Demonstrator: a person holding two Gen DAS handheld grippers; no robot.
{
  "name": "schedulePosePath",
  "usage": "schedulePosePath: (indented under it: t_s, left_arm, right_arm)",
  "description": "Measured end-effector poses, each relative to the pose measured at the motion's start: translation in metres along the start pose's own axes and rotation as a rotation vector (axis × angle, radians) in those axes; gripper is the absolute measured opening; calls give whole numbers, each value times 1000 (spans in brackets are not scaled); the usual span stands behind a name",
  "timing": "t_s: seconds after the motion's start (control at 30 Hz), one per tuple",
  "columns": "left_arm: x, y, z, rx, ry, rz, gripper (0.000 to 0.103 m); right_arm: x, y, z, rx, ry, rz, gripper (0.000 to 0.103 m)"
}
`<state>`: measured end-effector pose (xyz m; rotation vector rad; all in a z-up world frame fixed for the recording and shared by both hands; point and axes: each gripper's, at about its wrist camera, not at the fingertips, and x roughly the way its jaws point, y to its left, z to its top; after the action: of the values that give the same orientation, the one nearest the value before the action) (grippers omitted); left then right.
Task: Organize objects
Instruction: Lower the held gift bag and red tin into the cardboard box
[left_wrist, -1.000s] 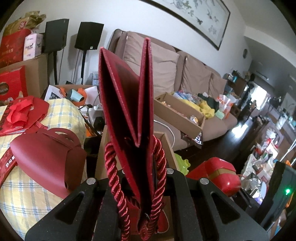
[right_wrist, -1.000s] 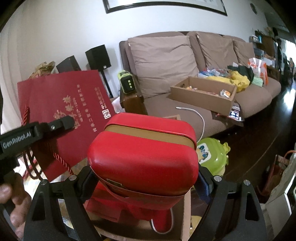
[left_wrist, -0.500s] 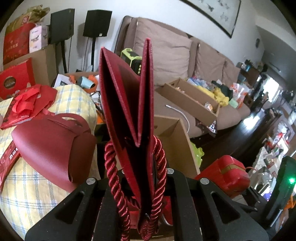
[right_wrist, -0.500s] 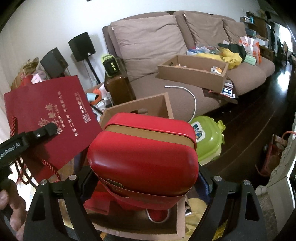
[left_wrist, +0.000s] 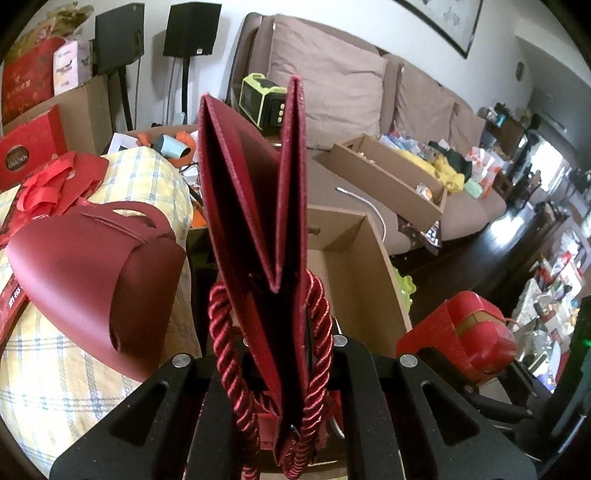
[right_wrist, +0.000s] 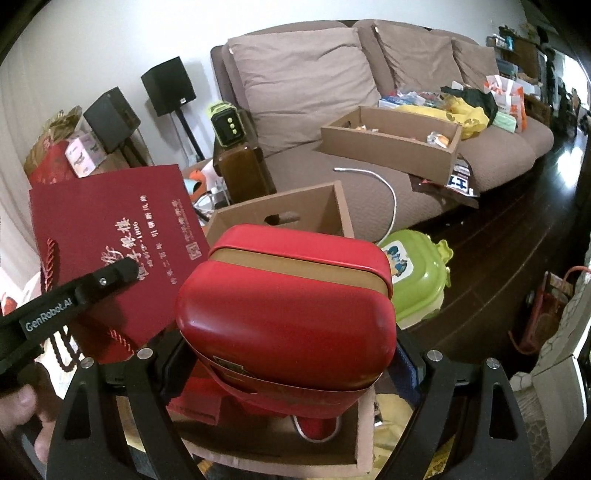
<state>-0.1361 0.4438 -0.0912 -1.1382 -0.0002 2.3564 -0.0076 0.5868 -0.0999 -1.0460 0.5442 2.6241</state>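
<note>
My left gripper (left_wrist: 284, 354) is shut on a flat dark red paper gift bag (left_wrist: 255, 206) with twisted rope handles, held edge-on. The bag's printed face shows in the right wrist view (right_wrist: 110, 236), with the left gripper (right_wrist: 110, 275) clamped on it. My right gripper (right_wrist: 288, 354) is shut on a red tin box (right_wrist: 288, 302) with a gold band; it also shows in the left wrist view (left_wrist: 476, 332). Both are held above an open cardboard box (left_wrist: 354, 266), also in the right wrist view (right_wrist: 280, 214).
A dark red handbag-shaped box (left_wrist: 96, 266) lies on a yellow plaid cloth (left_wrist: 55, 373) at left. A brown sofa (right_wrist: 332, 110) carries a long cardboard tray (right_wrist: 391, 140). A green plastic case (right_wrist: 417, 273) sits on the dark floor. Speakers (left_wrist: 188, 29) stand behind.
Both grippers have moved lower and closer toward the open cardboard box, still holding the bag and the tin. The box and sofa now sit higher in both views.
</note>
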Motion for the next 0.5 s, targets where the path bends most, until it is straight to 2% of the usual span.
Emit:
schedulePosePath:
  t_s: [0.5]
  left_arm:
    - [17,-2,-10,25,50,18,7]
  right_arm:
    - [13,6,-5,-48,65,-17,88]
